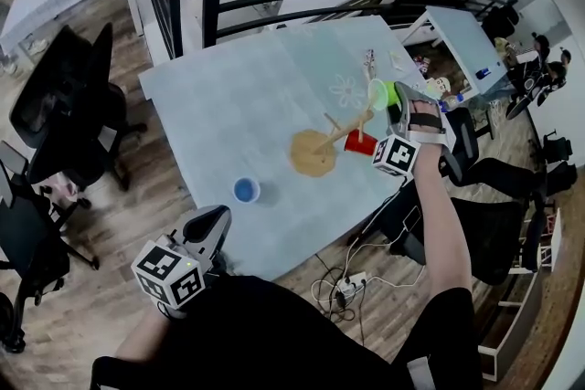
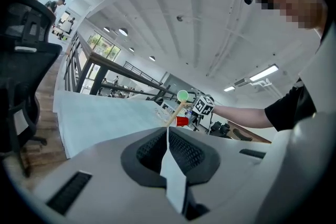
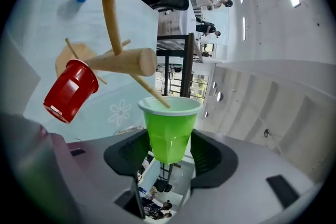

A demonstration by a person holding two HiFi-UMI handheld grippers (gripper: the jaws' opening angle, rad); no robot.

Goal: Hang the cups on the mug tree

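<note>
**Green cup being held on a mug tree peg by the right tool**

The green cup [image 3: 170,123] is being gripped between the jaws of the right tool [image 3: 169,141], and the tip of a wooden peg [image 3: 152,93] of the mug tree [image 1: 313,152] is being taken inside its rim. The red cup [image 3: 71,91] is being carried, tilted, on another peg just beside the green one. The blue cup [image 1: 245,189] is being left upright on the surface [image 1: 238,105], apart from the tree's round base and on the side of the left tool [image 2: 167,138]. The left tool is being held low near the surface's near edge, with its jaws being kept pressed together and nothing between them.
</note>
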